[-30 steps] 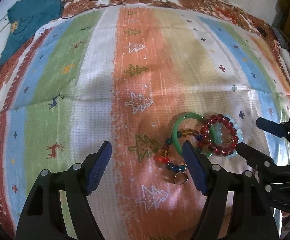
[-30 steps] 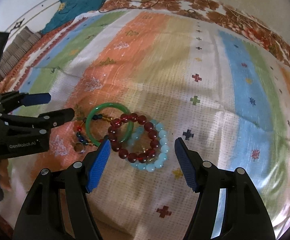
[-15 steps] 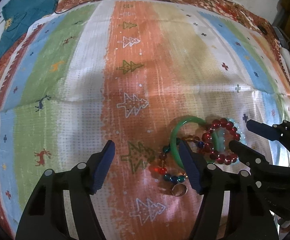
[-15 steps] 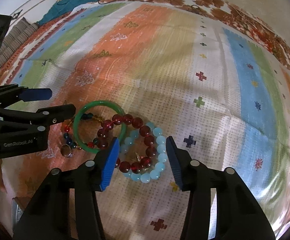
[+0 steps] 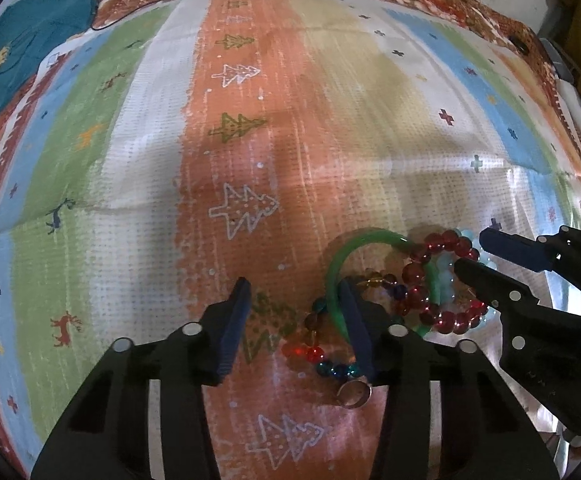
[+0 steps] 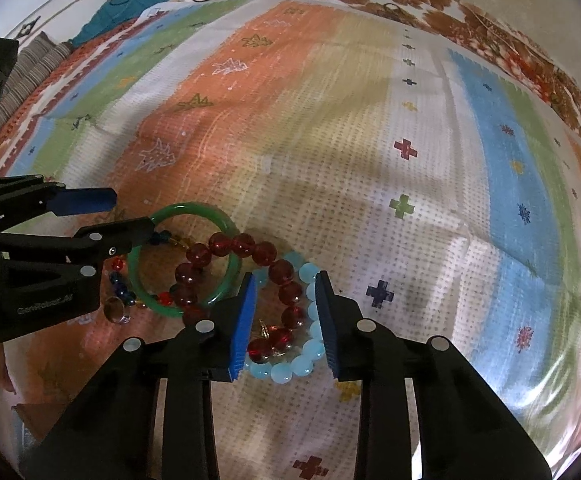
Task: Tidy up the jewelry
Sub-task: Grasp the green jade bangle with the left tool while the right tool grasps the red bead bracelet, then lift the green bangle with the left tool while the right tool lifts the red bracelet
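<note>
- Jewelry sits in one little pile on the striped cloth (image 6: 430,128), near the cloth's close edge, far from its corners.
- The green bangle (image 6: 226,222) is hard and smooth. I think it will slip, so I would pinch its rim flat across the band.
- The red beads (image 6: 266,252) lie over the bangle and over the blue beads (image 6: 308,270). Both look round and shiny and are on a string, so they will flop and roll. I would grab one side of the loop, not one bead.
- The mixed beads (image 5: 314,354) are small and light, tucked partly under the bangle.
- The ring (image 5: 355,394) is tiny and touches the mixed beads. It looks hard to pick up.
- My left gripper (image 5: 294,322) is closing. One finger sits inside the bangle, and the rim and some mixed beads are between the jaws. The pads do not press yet.
- My right gripper (image 6: 284,320) is closing too. Red and blue beads are between its jaws, and I cannot tell if the pads touch them.
- The loops overlap, so one may drag another along.
</note>
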{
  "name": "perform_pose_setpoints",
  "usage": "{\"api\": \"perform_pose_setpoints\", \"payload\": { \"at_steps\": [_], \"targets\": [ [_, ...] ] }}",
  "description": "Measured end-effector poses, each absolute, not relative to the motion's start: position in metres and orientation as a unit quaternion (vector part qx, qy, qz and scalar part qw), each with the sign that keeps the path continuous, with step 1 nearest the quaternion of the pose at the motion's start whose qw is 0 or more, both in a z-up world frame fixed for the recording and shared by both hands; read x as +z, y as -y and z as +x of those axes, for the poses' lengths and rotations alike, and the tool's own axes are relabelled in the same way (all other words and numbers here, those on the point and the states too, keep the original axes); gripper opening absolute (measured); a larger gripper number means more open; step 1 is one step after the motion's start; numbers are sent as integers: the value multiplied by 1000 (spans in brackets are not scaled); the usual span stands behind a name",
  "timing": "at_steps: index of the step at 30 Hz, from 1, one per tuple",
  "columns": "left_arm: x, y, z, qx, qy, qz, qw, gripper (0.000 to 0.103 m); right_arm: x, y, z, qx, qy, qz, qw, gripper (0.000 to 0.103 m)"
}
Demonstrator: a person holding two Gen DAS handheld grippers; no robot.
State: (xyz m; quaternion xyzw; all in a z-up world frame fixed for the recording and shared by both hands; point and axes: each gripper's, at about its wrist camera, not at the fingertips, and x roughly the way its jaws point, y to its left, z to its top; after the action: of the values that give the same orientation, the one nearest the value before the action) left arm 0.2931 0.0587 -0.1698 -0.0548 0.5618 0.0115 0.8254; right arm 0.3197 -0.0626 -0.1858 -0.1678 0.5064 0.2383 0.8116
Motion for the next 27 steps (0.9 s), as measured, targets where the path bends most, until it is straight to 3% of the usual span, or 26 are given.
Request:
{"api": "perform_pose_setpoints", "payload": {
  "at_steps": [6, 12, 27],
  "targets": [
    [-169, -54, 295, 3, -561, -47, 827, 29, -189, 60, 322, 234, -502, -179, 813, 23],
    [-166, -44, 296, -6, -558, -32, 829, 7, -192, 58, 321, 229, -492, -199, 816, 15],
    [-156, -44, 295, 7, -552, -23, 833, 6, -183, 62, 317, 227, -482, -193, 824, 14]
  ]
}}
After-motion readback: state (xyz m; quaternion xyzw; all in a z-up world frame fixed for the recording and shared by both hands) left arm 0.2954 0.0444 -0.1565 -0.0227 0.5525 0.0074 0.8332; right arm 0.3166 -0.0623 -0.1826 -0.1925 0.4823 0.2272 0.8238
